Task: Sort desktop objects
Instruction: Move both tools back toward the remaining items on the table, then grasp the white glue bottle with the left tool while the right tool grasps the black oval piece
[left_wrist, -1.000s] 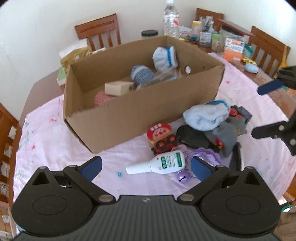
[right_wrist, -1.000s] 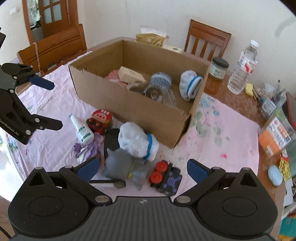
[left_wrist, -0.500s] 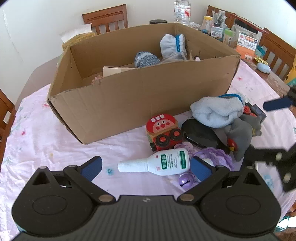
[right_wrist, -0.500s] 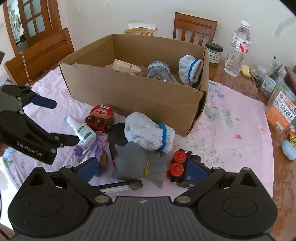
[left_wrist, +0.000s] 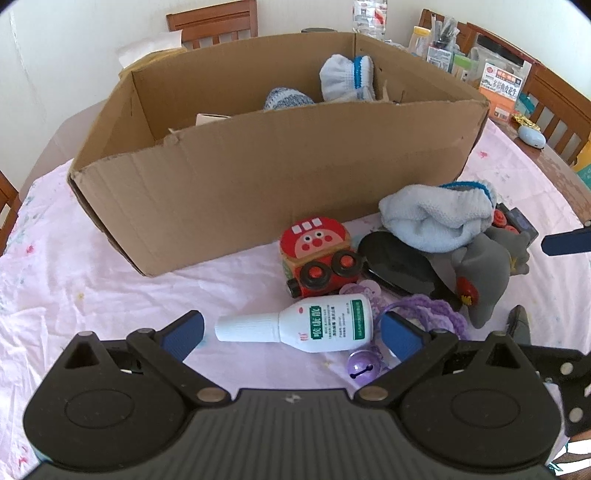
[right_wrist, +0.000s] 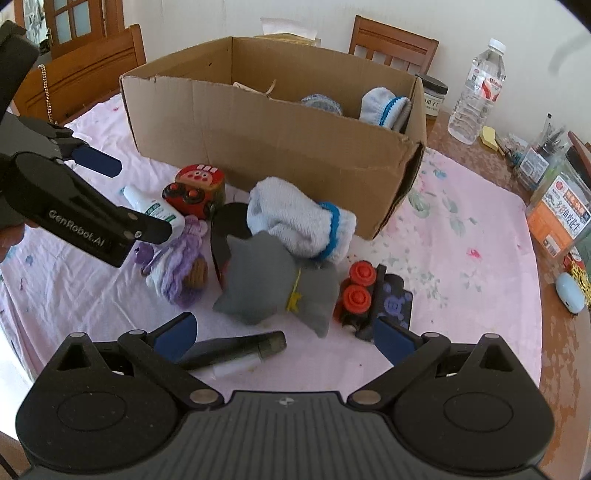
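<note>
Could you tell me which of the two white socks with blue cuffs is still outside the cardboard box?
The crumpled white sock with a blue cuff lying on the grey plush toy; the other sits inside the cardboard box.

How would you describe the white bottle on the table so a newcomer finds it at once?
Start at the open cardboard box on the pink tablecloth; in front of it sits a red toy car. Just nearer the camera lies the white bottle. It alone is on its side, with a green label and a long white nozzle cap.

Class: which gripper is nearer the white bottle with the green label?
Left. The left gripper frames the white bottle between open fingers; the right gripper hovers by the grey plush.
</note>
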